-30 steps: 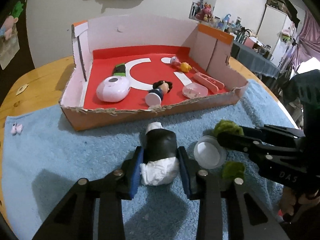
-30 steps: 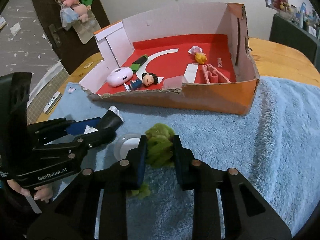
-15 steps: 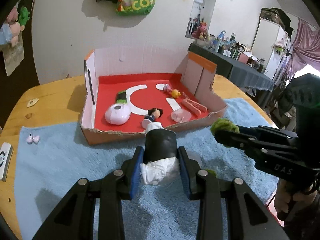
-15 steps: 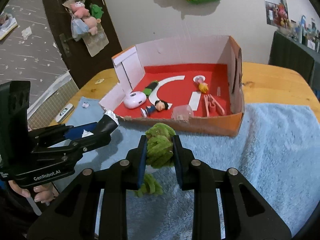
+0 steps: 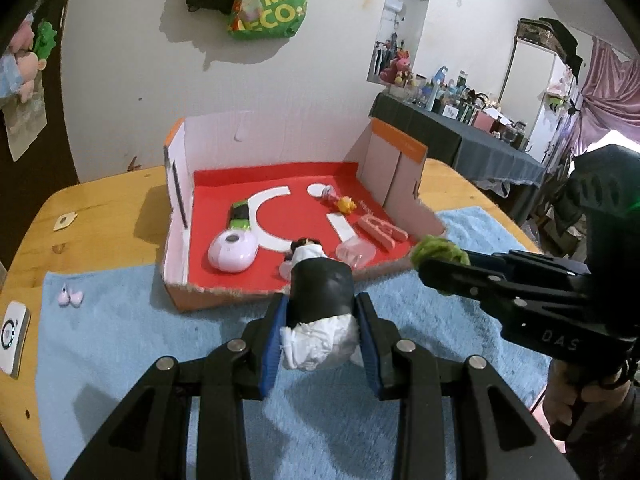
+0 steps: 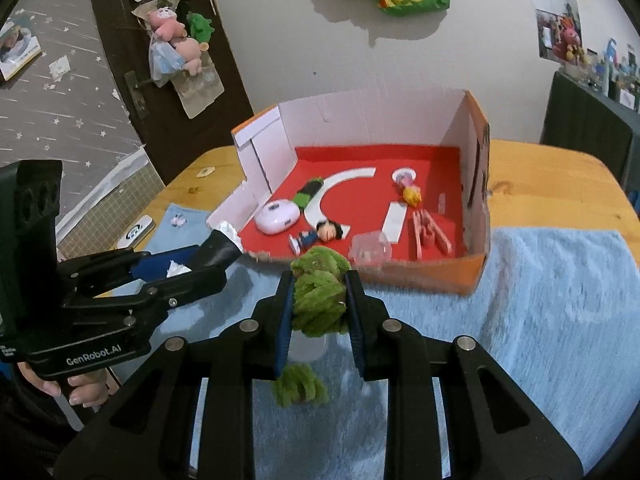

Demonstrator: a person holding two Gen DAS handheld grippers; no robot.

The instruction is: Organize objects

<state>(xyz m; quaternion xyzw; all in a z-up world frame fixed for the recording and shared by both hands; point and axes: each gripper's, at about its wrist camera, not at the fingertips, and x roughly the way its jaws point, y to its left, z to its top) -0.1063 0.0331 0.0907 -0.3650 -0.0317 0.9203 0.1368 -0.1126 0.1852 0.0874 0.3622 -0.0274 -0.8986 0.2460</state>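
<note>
Two things are off the towel (image 5: 132, 344) now, one in each of my grippers: a second ago both lay low on the blue pile, and since then I have raised them to about the height of the box's (image 5: 224, 298) torn front wall. My left gripper (image 5: 320, 340) is pinching a black tube stuffed with white tissue (image 5: 320, 292), its blue pads pressed against both sides. My right gripper (image 6: 318, 312) is squeezed nearly together on a green fuzzy bundle (image 6: 318, 300), with a loose green tail hanging under the jaws. I judge both pickups done, which leaves the carry over the front wall and the drop onto the red floor. A small white cup (image 6: 306, 346) shows on the towel under the right gripper and looks like it remains to be collected. Inside the box lie a pale purple case (image 5: 232, 250), a green and black piece (image 5: 240, 216), a little doll (image 6: 320, 234), a clear dome (image 6: 370, 250), a pink clip (image 6: 430, 234), and a yellow toy (image 6: 412, 195) beside a pink one (image 6: 405, 177). The doll and the dome sit just behind the front wall, right where I would come in, so I would aim for the bare red further back. A tiny pink bow (image 5: 70, 298) rests at the towel's far left edge, and a white gadget (image 5: 12, 338) lies on the wooden table (image 5: 100, 200) beside it.
</note>
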